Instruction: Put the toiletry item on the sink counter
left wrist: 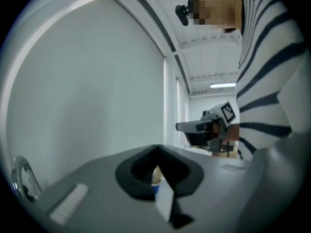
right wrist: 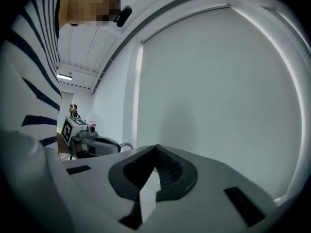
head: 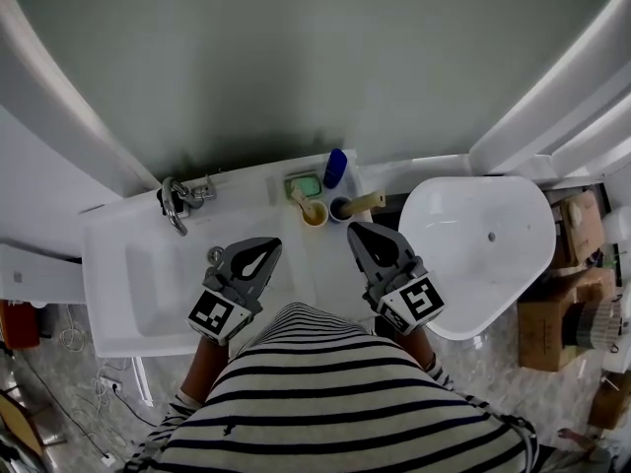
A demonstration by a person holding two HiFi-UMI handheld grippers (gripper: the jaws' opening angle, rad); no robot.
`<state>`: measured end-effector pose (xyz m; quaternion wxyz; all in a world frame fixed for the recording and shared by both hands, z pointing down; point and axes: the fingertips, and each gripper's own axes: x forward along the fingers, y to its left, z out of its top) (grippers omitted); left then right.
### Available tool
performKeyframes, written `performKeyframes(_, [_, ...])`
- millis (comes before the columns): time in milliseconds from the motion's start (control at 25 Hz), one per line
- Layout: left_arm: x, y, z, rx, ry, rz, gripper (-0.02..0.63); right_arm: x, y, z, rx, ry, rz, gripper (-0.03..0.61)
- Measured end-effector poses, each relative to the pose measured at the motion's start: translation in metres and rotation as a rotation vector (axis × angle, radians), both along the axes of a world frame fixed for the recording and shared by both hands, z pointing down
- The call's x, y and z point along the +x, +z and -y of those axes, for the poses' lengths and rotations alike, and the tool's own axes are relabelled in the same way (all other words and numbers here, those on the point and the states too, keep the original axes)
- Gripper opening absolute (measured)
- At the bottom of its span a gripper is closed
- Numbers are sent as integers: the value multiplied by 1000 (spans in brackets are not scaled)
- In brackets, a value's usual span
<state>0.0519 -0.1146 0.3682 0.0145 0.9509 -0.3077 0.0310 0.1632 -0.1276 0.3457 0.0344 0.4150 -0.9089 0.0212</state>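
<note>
Both the left tongs (head: 268,248) and right tongs (head: 357,231) are fully closed, empty.

Plain grey-green wall (head: 315,57). White tub (head: 483,254) at right, cardboard boxes (head: 552,328) just beside it on speckled grey floor (head: 498,363). Ceiling strip light (left wrist: 222,86) lit.

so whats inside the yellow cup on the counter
A pale stick, probably a toothbrush handle, leans out of the yellow cup toward the back left. Its lower end and the cup's bottom are hidden by the cup's wall, so anything else inside cannot be told.
</note>
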Motion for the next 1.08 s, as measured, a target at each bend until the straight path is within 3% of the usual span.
performKeyframes(1080, [6,0,-5,2,12,-1,8,-7,0,-11,23,-56,-63,8])
